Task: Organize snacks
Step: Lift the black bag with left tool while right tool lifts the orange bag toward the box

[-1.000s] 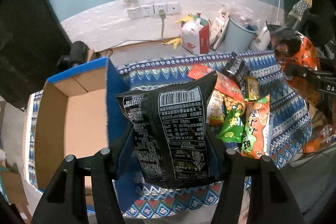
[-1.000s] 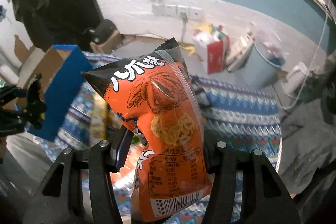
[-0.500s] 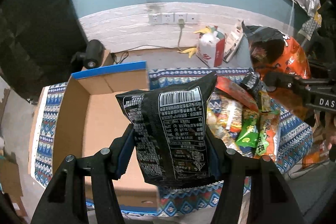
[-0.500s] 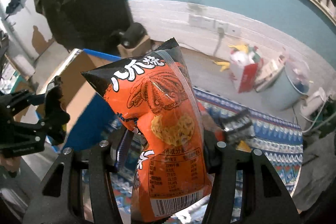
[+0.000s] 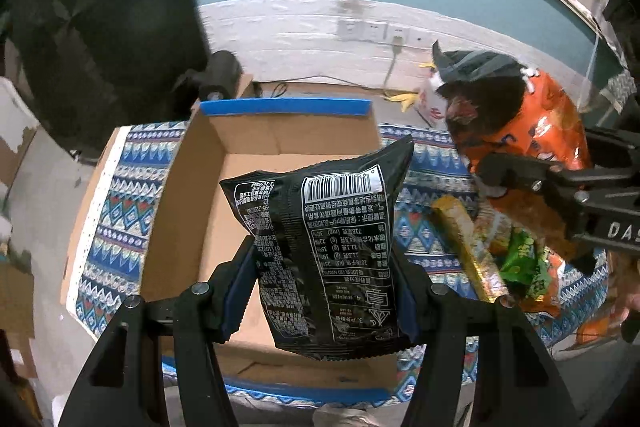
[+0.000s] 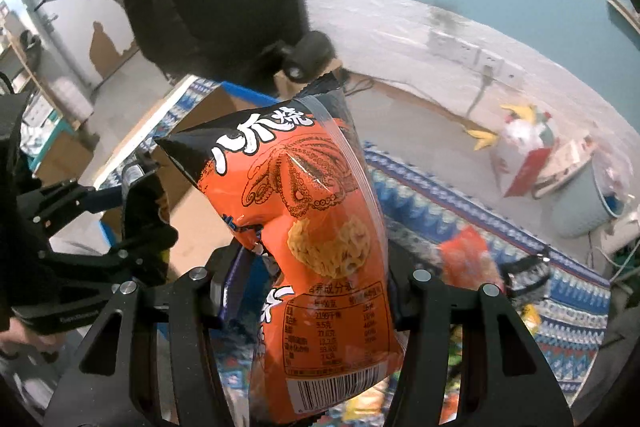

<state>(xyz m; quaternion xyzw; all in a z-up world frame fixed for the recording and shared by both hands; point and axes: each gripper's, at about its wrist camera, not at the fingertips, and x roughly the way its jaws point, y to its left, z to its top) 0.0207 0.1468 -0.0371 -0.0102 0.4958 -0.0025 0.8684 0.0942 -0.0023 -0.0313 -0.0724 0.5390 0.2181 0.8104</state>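
- Two sets of jaws are each clenching a bag: left gripper (image 5: 326,291) gripping the black snack bag (image 5: 326,247) over the cardboard box (image 5: 192,195), right gripper (image 6: 316,291) gripping the orange snack bag (image 6: 316,227) beside it.
- Both are crowding one opening; bags could be colliding or landing outside on the patterned cloth (image 5: 116,187).

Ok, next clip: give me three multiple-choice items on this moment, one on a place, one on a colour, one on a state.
1. What lies below the black printed snack bag in the left wrist view?
A. open brown cardboard box
B. grey bucket
C. bare floor

2. What main colour is the bag in the right gripper?
A. green
B. orange
C. white

3. How is the left gripper?
A. open, empty
B. out of view
C. shut on the black bag

Answers: 1 A, the box floor shows behind the bag. 2 B, the orange octopus-print snack bag is clamped there. 3 C, both pads press the bag's sides.
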